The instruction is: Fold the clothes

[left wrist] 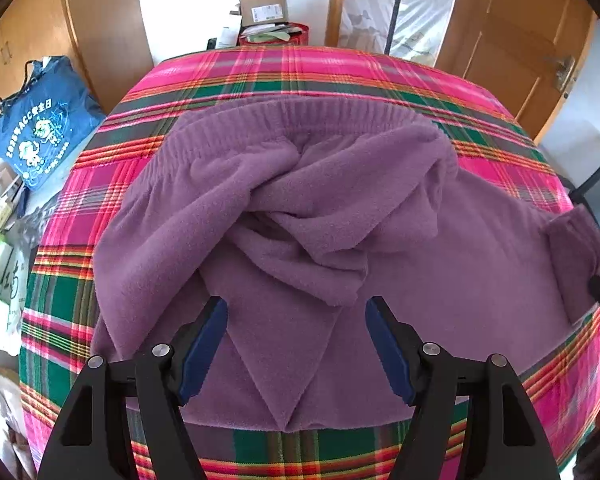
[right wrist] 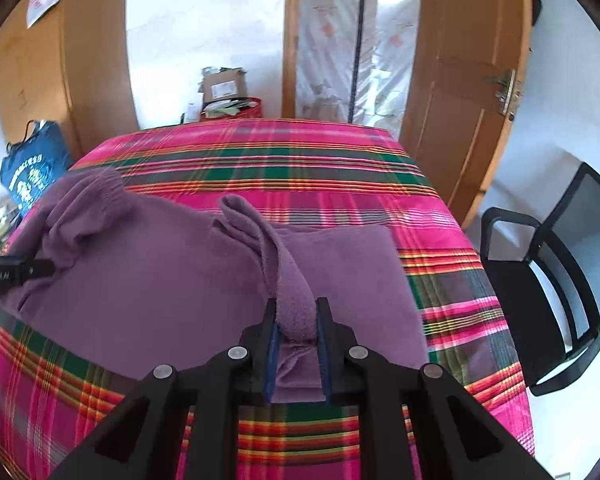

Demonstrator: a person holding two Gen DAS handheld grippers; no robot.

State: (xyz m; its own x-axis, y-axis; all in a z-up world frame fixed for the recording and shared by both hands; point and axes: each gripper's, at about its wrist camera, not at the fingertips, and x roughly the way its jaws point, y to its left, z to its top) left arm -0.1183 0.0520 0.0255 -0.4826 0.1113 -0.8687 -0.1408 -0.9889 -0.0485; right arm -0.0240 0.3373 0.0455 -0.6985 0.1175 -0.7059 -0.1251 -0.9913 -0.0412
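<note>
Purple fleece trousers [left wrist: 300,208] lie rumpled on a table under a pink, green and orange plaid cloth [left wrist: 284,76]. The elastic waistband runs along the far side and twisted folds are heaped in the middle. My left gripper [left wrist: 296,312] hovers open over the near part of the fleece, with nothing pinched between its blue pads. In the right wrist view the same trousers [right wrist: 148,264] spread to the left. My right gripper [right wrist: 296,320] is shut on a raised ridge of the fleece, which is lifted off the cloth. The left gripper's black body [right wrist: 16,272] shows at the left edge.
A black mesh chair [right wrist: 560,280] stands by the table's right side. Behind the table are a red bin with a cardboard box [left wrist: 264,12], wooden doors [left wrist: 512,52] and a plastic-wrapped mattress. A blue bag [left wrist: 40,128] and clutter sit to the left.
</note>
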